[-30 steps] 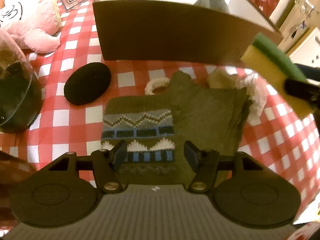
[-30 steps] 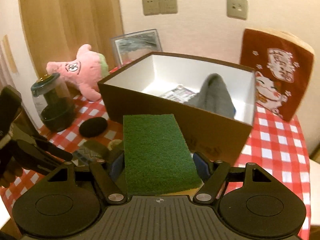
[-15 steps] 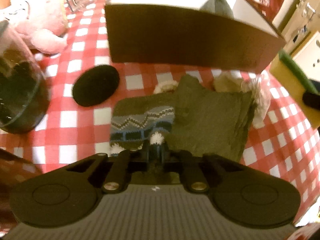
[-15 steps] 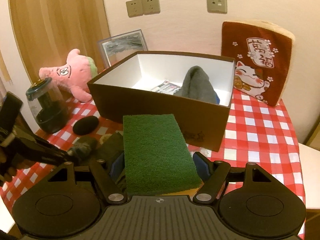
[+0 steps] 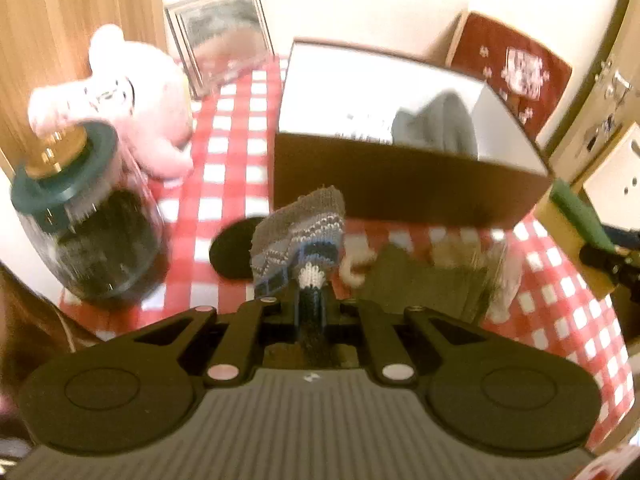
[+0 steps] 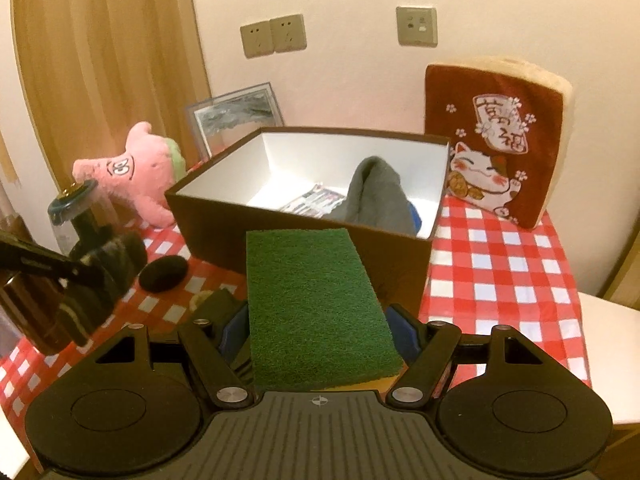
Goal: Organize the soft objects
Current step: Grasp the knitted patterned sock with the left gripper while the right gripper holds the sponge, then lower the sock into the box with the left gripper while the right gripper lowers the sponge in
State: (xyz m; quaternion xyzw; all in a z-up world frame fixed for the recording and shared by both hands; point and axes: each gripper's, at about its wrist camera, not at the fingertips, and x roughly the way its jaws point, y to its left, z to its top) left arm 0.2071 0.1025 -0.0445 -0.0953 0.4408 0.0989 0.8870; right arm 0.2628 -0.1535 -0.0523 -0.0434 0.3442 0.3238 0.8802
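My left gripper [image 5: 310, 294] is shut on a patterned knit sock [image 5: 300, 236], grey with blue and white bands, lifted off the checked cloth. The sock hangs from that gripper [image 6: 86, 276] at the left of the right wrist view. My right gripper [image 6: 318, 320] is shut on a green-topped yellow sponge [image 6: 316, 304], held in front of the brown box [image 6: 384, 256]. The box is white inside and holds a grey cloth [image 6: 378, 196] and a printed packet [image 6: 316, 200]. Another dark cloth [image 5: 424, 280] lies flat on the table.
A pink plush toy [image 6: 136, 172] and a picture frame [image 6: 236, 112] sit behind the box at the left. A glass jar with a dark lid [image 5: 84, 216] stands at the left edge. A black oval pad [image 6: 164, 274] lies beside it. A red cat cushion [image 6: 496, 140] leans on the wall.
My left gripper closed on the knit sock and lifted it off the table, tilting up toward the box. The right gripper drifted a little with the sponge still in it.
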